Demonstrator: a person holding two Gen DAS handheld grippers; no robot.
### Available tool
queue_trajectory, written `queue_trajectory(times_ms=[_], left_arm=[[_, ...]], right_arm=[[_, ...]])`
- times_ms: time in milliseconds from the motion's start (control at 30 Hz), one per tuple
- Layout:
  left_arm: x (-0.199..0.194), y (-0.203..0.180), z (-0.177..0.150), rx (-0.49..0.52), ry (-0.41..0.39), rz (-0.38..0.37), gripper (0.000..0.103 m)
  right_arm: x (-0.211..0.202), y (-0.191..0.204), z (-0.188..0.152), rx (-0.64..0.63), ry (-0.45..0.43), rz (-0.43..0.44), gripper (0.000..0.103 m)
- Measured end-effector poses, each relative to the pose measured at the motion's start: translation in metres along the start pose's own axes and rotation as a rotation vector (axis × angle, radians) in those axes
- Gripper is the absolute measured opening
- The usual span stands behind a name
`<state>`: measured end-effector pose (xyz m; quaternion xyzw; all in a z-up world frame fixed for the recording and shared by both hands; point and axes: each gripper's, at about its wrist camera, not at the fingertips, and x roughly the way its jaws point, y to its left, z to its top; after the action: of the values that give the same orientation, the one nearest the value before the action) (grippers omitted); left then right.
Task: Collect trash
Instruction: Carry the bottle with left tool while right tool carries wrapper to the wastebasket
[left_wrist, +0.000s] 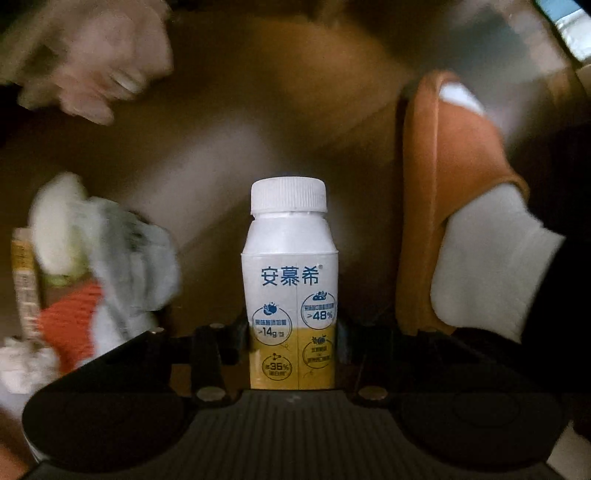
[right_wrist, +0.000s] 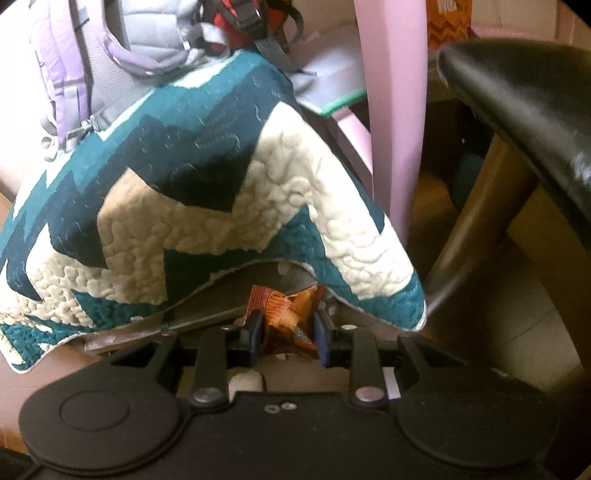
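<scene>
A small white and yellow yogurt drink bottle (left_wrist: 291, 280) with a white screw cap stands sharp between the black fingers of my left gripper (left_wrist: 291, 332), which is shut on its lower body, while the brown floor behind is blurred. In the right wrist view my right gripper (right_wrist: 288, 338) is shut on a crumpled orange snack wrapper (right_wrist: 286, 314), pinched between its blue-edged pads just under the hanging edge of a quilt.
A foot in a white sock and orange slipper (left_wrist: 461, 206) is close on the bottle's right. Blurred crumpled white paper and red scraps (left_wrist: 110, 280) lie left. A teal and cream quilt (right_wrist: 221, 206), a purple backpack (right_wrist: 92, 55), a pink chair leg (right_wrist: 395, 110) and a black seat (right_wrist: 524, 107) crowd the right gripper.
</scene>
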<state>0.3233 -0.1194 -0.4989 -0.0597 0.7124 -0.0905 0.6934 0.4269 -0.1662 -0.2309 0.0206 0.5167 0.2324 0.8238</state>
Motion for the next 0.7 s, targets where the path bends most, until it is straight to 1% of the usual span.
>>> queue_trajectory(times_ms=[167,233,300,367,433,533,600,700], left_arm=[[-0.079,0.023,-0.013,-0.048,-0.121,0.034,0.042],[-0.116,0.031,-0.018,-0.077,-0.178,0.047,0.042],[-0.151,0.042,-0.018,-0.095,-0.225,0.071,0.042],[-0.189,0.046,-0.025,-0.122,-0.281,0.080,0.042],[-0.228,0.051,-0.033,-0.144,-0.341,0.094,0.042],[-0.287,0.050,-0.043,-0.163,-0.421,0.112,0.042],[-0.318,0.046,-0.049,-0.158,-0.468,0.103,0.042],[-0.368,0.036,-0.061,-0.133,-0.550,0.114,0.042]], right_arm=[[-0.022,0.019,-0.002,-0.028,-0.092,-0.015,0.028],[-0.036,0.031,-0.003,-0.029,-0.120,0.008,0.028],[-0.054,0.045,-0.005,-0.055,-0.156,0.030,0.028],[-0.075,0.060,-0.007,-0.080,-0.191,0.035,0.028],[-0.098,0.071,-0.011,-0.081,-0.210,0.060,0.028],[-0.135,0.089,-0.014,-0.128,-0.250,0.055,0.027],[-0.162,0.096,-0.015,-0.145,-0.276,0.051,0.027],[-0.206,0.102,-0.017,-0.167,-0.316,0.041,0.027]])
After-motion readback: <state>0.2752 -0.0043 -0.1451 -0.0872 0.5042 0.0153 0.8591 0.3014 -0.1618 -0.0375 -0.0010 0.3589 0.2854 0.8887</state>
